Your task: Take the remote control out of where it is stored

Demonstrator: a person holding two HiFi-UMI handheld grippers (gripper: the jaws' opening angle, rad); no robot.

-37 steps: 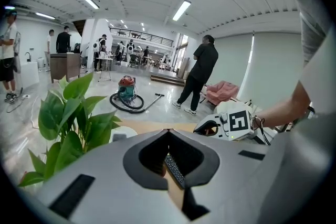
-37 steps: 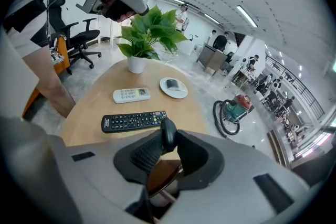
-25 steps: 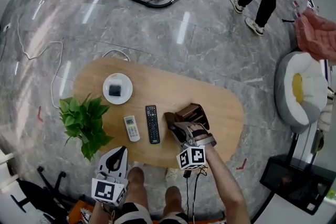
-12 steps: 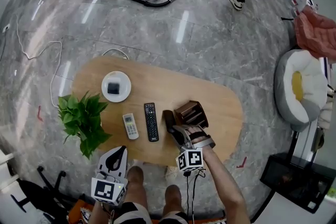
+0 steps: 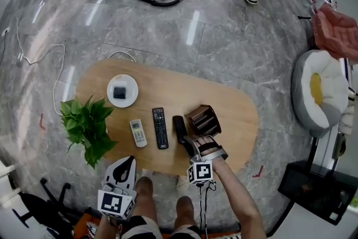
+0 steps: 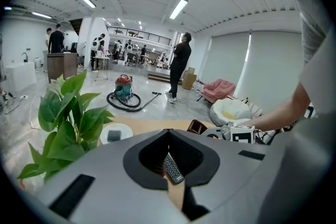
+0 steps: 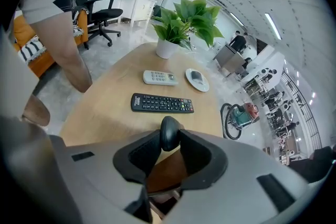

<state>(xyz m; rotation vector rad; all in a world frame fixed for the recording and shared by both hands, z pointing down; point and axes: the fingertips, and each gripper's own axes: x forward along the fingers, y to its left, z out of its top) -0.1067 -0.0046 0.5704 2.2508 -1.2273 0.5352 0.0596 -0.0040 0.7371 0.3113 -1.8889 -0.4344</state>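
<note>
**Fingers clenched on the dark remote, just beside its holder**

Fingers of the right gripper (image 7: 169,135) are clamped on a dark remote (image 5: 179,126). Its rounded end pokes out between them in the right gripper view. The grip sits near one end and runs along the remote's length, probably because that hold lets it slide straight out of a narrow slot. From the head view the remote hangs low over the bench (image 5: 168,92), just left of the brown holder (image 5: 204,117). It appears clear of the compartments, though whether its far end touches the wood cannot be told.

A black remote (image 5: 160,128) and a white remote (image 5: 136,133) lie side by side further left. The free strip next to them therefore looks like the intended resting place.

The left gripper (image 5: 131,159) hangs off the near edge beside the plant (image 5: 84,129), fingers closed together on nothing. It seems parked there because one hand is enough for this lift.
</note>
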